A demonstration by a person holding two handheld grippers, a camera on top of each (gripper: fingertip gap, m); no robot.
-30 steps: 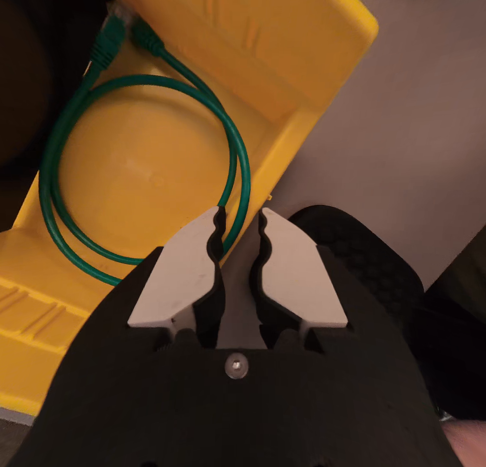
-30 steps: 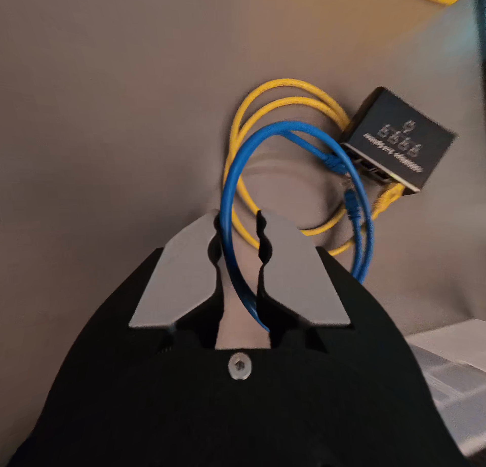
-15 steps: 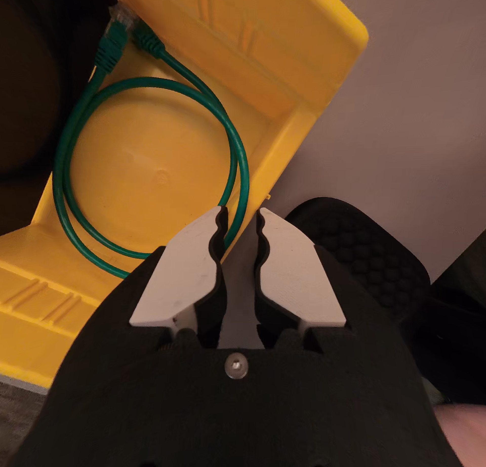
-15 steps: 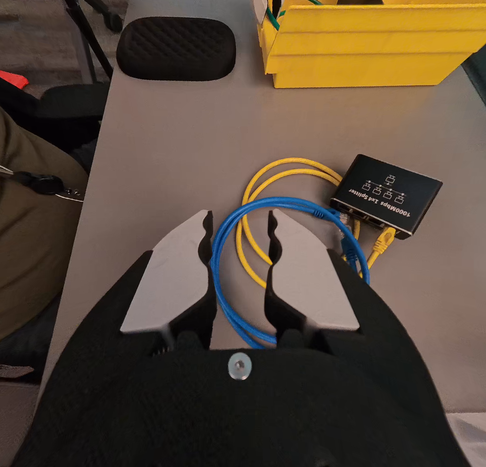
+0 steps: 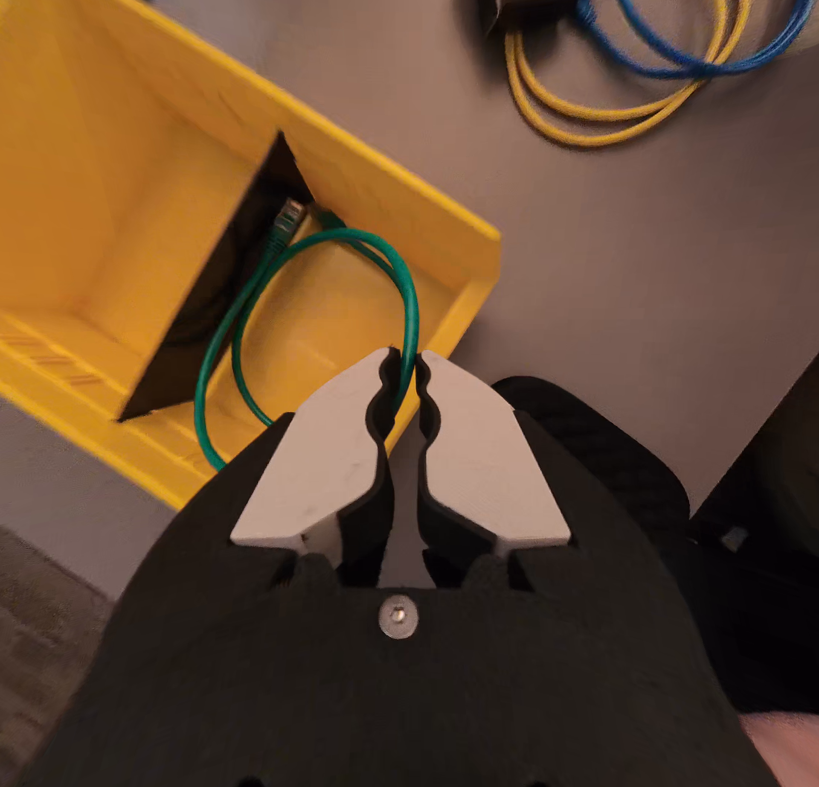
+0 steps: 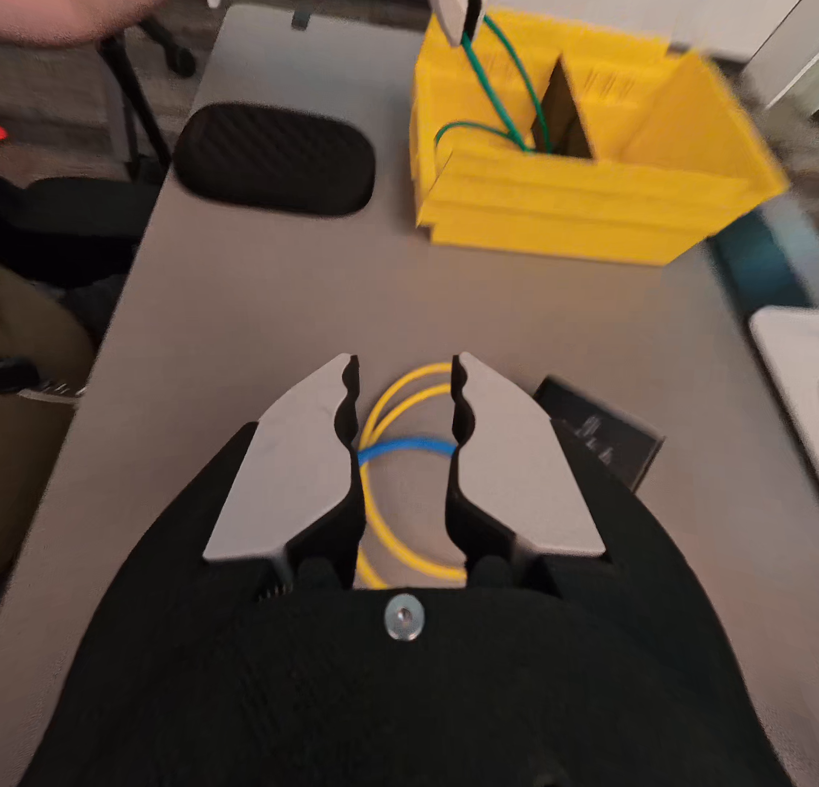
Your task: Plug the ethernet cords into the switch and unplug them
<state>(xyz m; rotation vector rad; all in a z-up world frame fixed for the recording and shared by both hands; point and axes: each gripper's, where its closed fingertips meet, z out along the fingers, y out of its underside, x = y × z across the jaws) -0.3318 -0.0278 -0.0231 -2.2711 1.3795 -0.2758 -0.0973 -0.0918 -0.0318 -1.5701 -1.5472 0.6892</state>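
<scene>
Your left gripper [image 5: 407, 357] pinches the thin green ethernet cord [image 5: 410, 304] above the yellow plastic bin [image 5: 443, 229]; your right gripper [image 6: 404, 360] gapes wide over the coiled blue cord [image 6: 405, 446].

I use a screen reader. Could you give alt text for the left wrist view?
The left claw pinches a looped green cord above a yellow bin on a grey table. Yellow and blue cords lie coiled beyond.

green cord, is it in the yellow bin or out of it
Partly out. The left gripper is shut on the green cord and lifts one loop above the yellow bin; its plugs remain inside.
</scene>
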